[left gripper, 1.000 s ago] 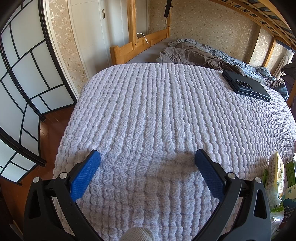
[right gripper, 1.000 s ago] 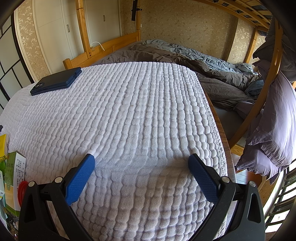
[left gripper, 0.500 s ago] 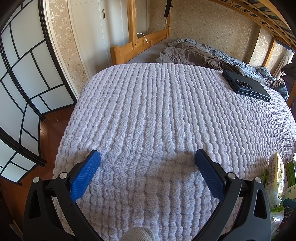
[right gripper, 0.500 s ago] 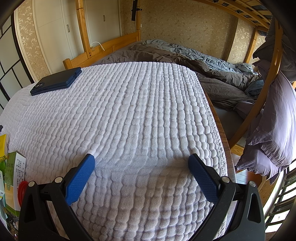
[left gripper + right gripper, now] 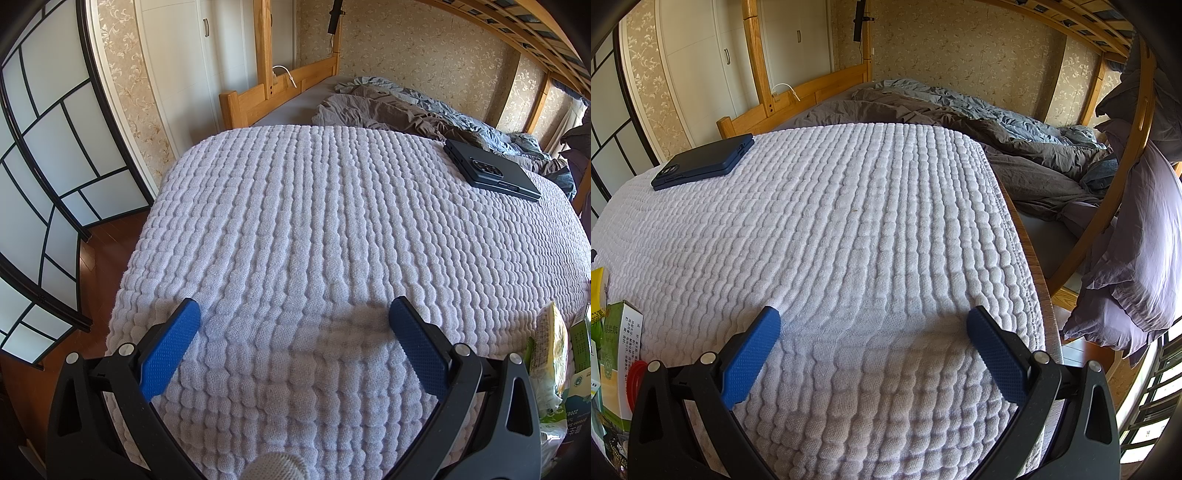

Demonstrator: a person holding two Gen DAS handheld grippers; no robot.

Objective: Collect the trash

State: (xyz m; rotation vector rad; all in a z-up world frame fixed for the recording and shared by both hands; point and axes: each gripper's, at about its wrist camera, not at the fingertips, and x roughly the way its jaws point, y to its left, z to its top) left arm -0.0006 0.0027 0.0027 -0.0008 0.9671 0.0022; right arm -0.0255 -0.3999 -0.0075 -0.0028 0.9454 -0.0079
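Both grippers low over a table draped in a pale lilac waffle-weave blanket (image 5: 332,229); blanket also fills the right wrist view (image 5: 849,221).

Left gripper (image 5: 294,318): jaws spread wide, nothing between the 2 blue pads, only blanket. Tips sit near the blanket's near edge, toward its left corner. Whether the pads touch the cloth: cannot tell.

Right gripper (image 5: 873,317): jaws likewise spread wide and empty, tips near the near edge toward the right side, where the blanket's stitched hem meets a wooden table rim (image 5: 1039,280).

Trash: a cluster at the near edge of the blanket, between the 2 grippers.
- Yellow-and-white crinkled wrapper (image 5: 552,350), upright at the far right of the left wrist view; its edge also shows at far left of the right wrist view (image 5: 599,286).
- Green-and-white carton (image 5: 622,354) with printed text, standing just beside the wrapper; seen too in the left view (image 5: 580,354).
- Red ring-shaped item (image 5: 634,380) low against the carton, partly hidden by the gripper frame; cannot tell what it is.

Other: dark blue phone in a case (image 5: 701,162), lying flat near the blanket's far edge, well apart from the trash; same phone in the left view (image 5: 491,170).

Beyond the table: wooden bunk bed frame (image 5: 280,85) with rumpled grey bedding (image 5: 960,107). Paned screen (image 5: 40,147) to the left of the table, red-brown wood floor (image 5: 96,258) below it. Lilac pillow (image 5: 1137,258) hanging at far right.
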